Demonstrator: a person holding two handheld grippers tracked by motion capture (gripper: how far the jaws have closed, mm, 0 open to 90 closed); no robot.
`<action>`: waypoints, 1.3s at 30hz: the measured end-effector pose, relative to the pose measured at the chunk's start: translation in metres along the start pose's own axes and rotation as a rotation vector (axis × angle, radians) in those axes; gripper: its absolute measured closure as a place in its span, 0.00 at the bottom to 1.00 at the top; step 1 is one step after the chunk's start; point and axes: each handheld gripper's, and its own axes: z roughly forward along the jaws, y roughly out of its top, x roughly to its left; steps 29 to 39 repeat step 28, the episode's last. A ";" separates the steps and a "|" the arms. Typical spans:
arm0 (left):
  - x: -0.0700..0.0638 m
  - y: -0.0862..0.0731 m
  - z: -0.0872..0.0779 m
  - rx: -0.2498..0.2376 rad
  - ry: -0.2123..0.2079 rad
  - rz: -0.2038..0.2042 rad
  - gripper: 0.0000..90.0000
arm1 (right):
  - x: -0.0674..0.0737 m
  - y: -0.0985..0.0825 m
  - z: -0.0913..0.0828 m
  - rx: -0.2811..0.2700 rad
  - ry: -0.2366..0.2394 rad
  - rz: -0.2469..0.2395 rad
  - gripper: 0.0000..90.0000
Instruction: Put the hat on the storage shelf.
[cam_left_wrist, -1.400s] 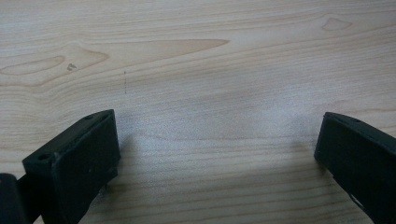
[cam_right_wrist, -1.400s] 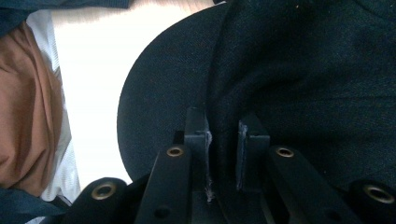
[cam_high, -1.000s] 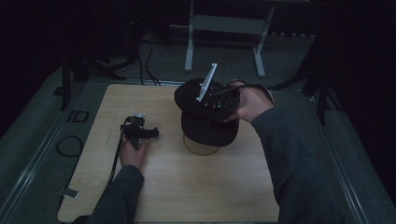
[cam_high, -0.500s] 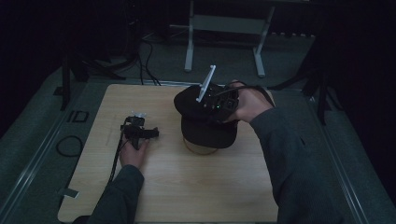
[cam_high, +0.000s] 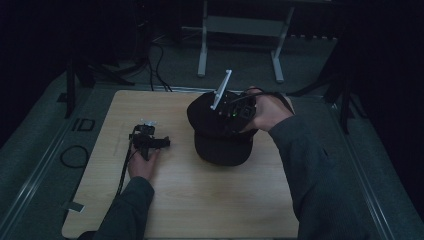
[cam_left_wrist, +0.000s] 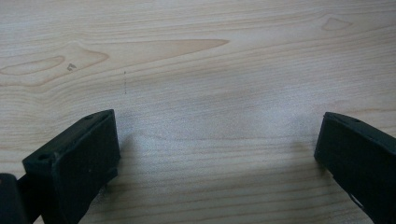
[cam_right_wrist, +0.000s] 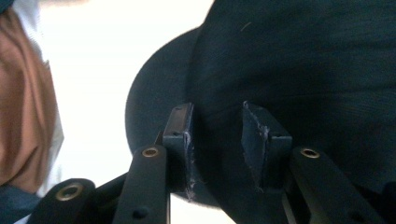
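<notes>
A black cap (cam_high: 220, 142) sits on the wooden table (cam_high: 200, 200), its brim toward the near side. My right gripper (cam_high: 225, 115) is on the cap's crown, held by a hand coming from the right, with its grey plate (cam_high: 221, 90) sticking up. In the right gripper view the jaws (cam_right_wrist: 217, 135) pinch a fold of the cap's dark fabric (cam_right_wrist: 303, 56). My left gripper (cam_high: 148, 132) rests on the table left of the cap, apart from it. Its jaws (cam_left_wrist: 217, 154) stand wide open over bare wood (cam_left_wrist: 196, 60).
The left gripper's cable (cam_high: 125, 165) trails back along the table beside the forearm. Behind the table stands a metal frame (cam_high: 240, 30) on the floor. A black cable loop (cam_high: 75, 156) lies on the floor left of the table.
The right gripper and the cap have sunk slightly and shifted toward the near side. The left gripper has stayed put.
</notes>
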 end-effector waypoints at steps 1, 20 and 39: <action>0.000 0.000 0.000 0.001 -0.001 0.000 0.00 | -0.001 -0.001 -0.002 -0.012 0.001 0.006 0.71; 0.000 0.000 0.000 -0.002 -0.001 -0.003 0.00 | -0.003 -0.016 0.003 0.005 0.032 0.032 0.89; 0.000 0.000 0.000 -0.002 -0.001 -0.003 0.00 | 0.000 -0.021 -0.001 0.004 0.026 0.042 0.89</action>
